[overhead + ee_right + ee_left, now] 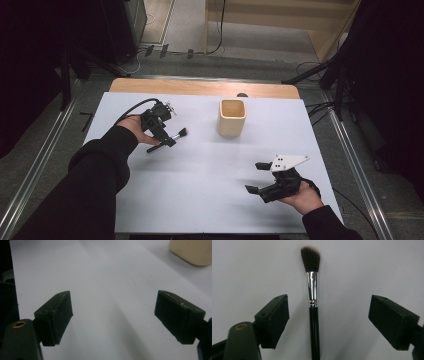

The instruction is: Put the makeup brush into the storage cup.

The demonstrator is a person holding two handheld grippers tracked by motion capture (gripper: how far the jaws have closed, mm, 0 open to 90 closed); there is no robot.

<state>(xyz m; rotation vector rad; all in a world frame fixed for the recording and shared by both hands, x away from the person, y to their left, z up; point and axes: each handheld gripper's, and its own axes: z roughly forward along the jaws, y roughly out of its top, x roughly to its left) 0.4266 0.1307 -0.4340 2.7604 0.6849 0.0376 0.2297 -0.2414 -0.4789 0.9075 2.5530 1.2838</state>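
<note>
One makeup brush [313, 290], handle end cut off, lies between the left gripper's [328, 320] spread jaws; one beige cup [232, 118]; right gripper [113, 320] gapes empty.

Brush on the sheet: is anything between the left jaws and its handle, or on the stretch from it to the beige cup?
Nothing visible. The left gripper is open, its jaws to either side of the brush, with bare white sheet between. From the brush to the beige cup there is bare sheet too.

Dim surroundings; the white counter [200, 165] is evenly lit, with soft shadows. Both gripper views look slightly soft.
</note>
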